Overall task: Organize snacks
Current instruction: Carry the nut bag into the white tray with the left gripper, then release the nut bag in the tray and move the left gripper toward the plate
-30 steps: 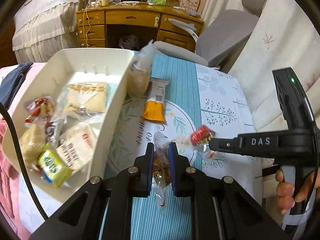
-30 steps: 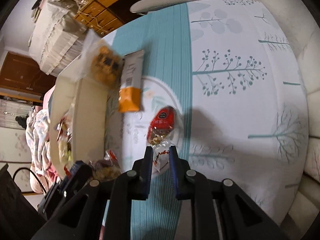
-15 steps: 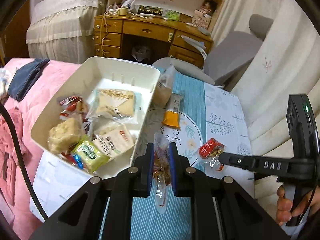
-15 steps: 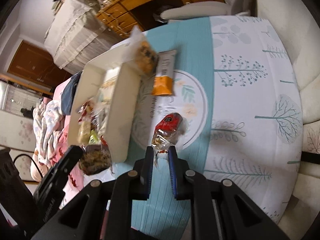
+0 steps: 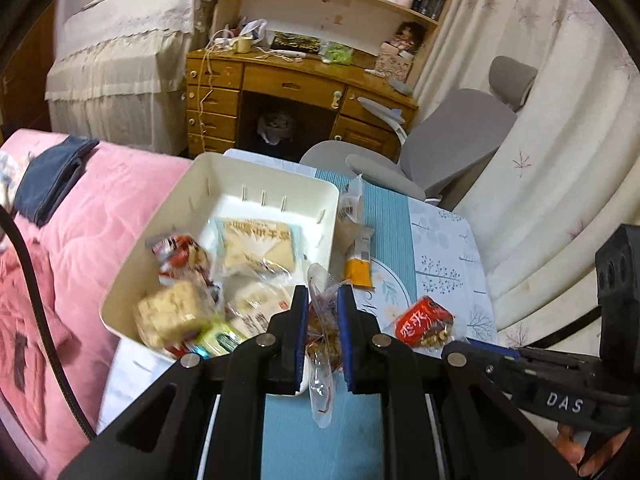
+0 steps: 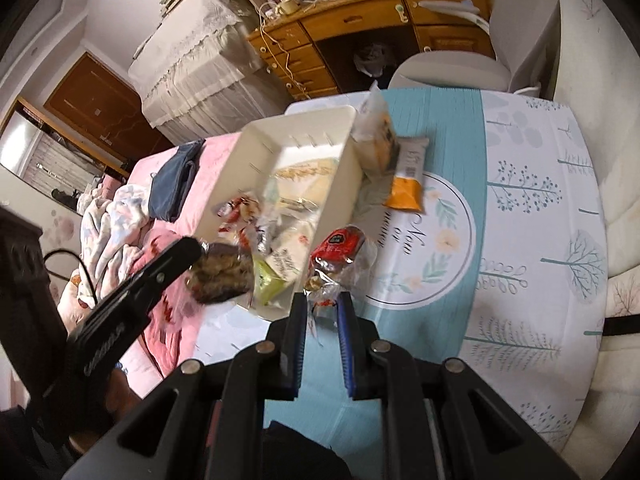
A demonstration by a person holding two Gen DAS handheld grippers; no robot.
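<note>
My left gripper (image 5: 323,298) is shut on a clear packet of brown snack (image 5: 322,336), held in the air over the near corner of the white bin (image 5: 256,178). The same packet (image 6: 222,270) shows dark and blurred at the left gripper's tip in the right wrist view. My right gripper (image 6: 323,302) is shut on the clear tail of a red snack packet (image 6: 340,244), lifted above the table beside the bin's (image 6: 340,164) right wall. That red packet (image 5: 424,322) also appears in the left wrist view. The bin holds several wrapped snacks.
An orange and white bar (image 6: 406,178) and a clear bag of biscuits (image 6: 376,136) lie on the teal patterned tablecloth (image 6: 520,200) next to the bin. A pink blanket (image 5: 100,216) lies left, a grey chair (image 5: 448,136) and wooden desk (image 5: 296,84) behind.
Both grippers have risen and pulled back with their packets held, so the bin and table look smaller and farther. The red packet has come up off the tablecloth.
</note>
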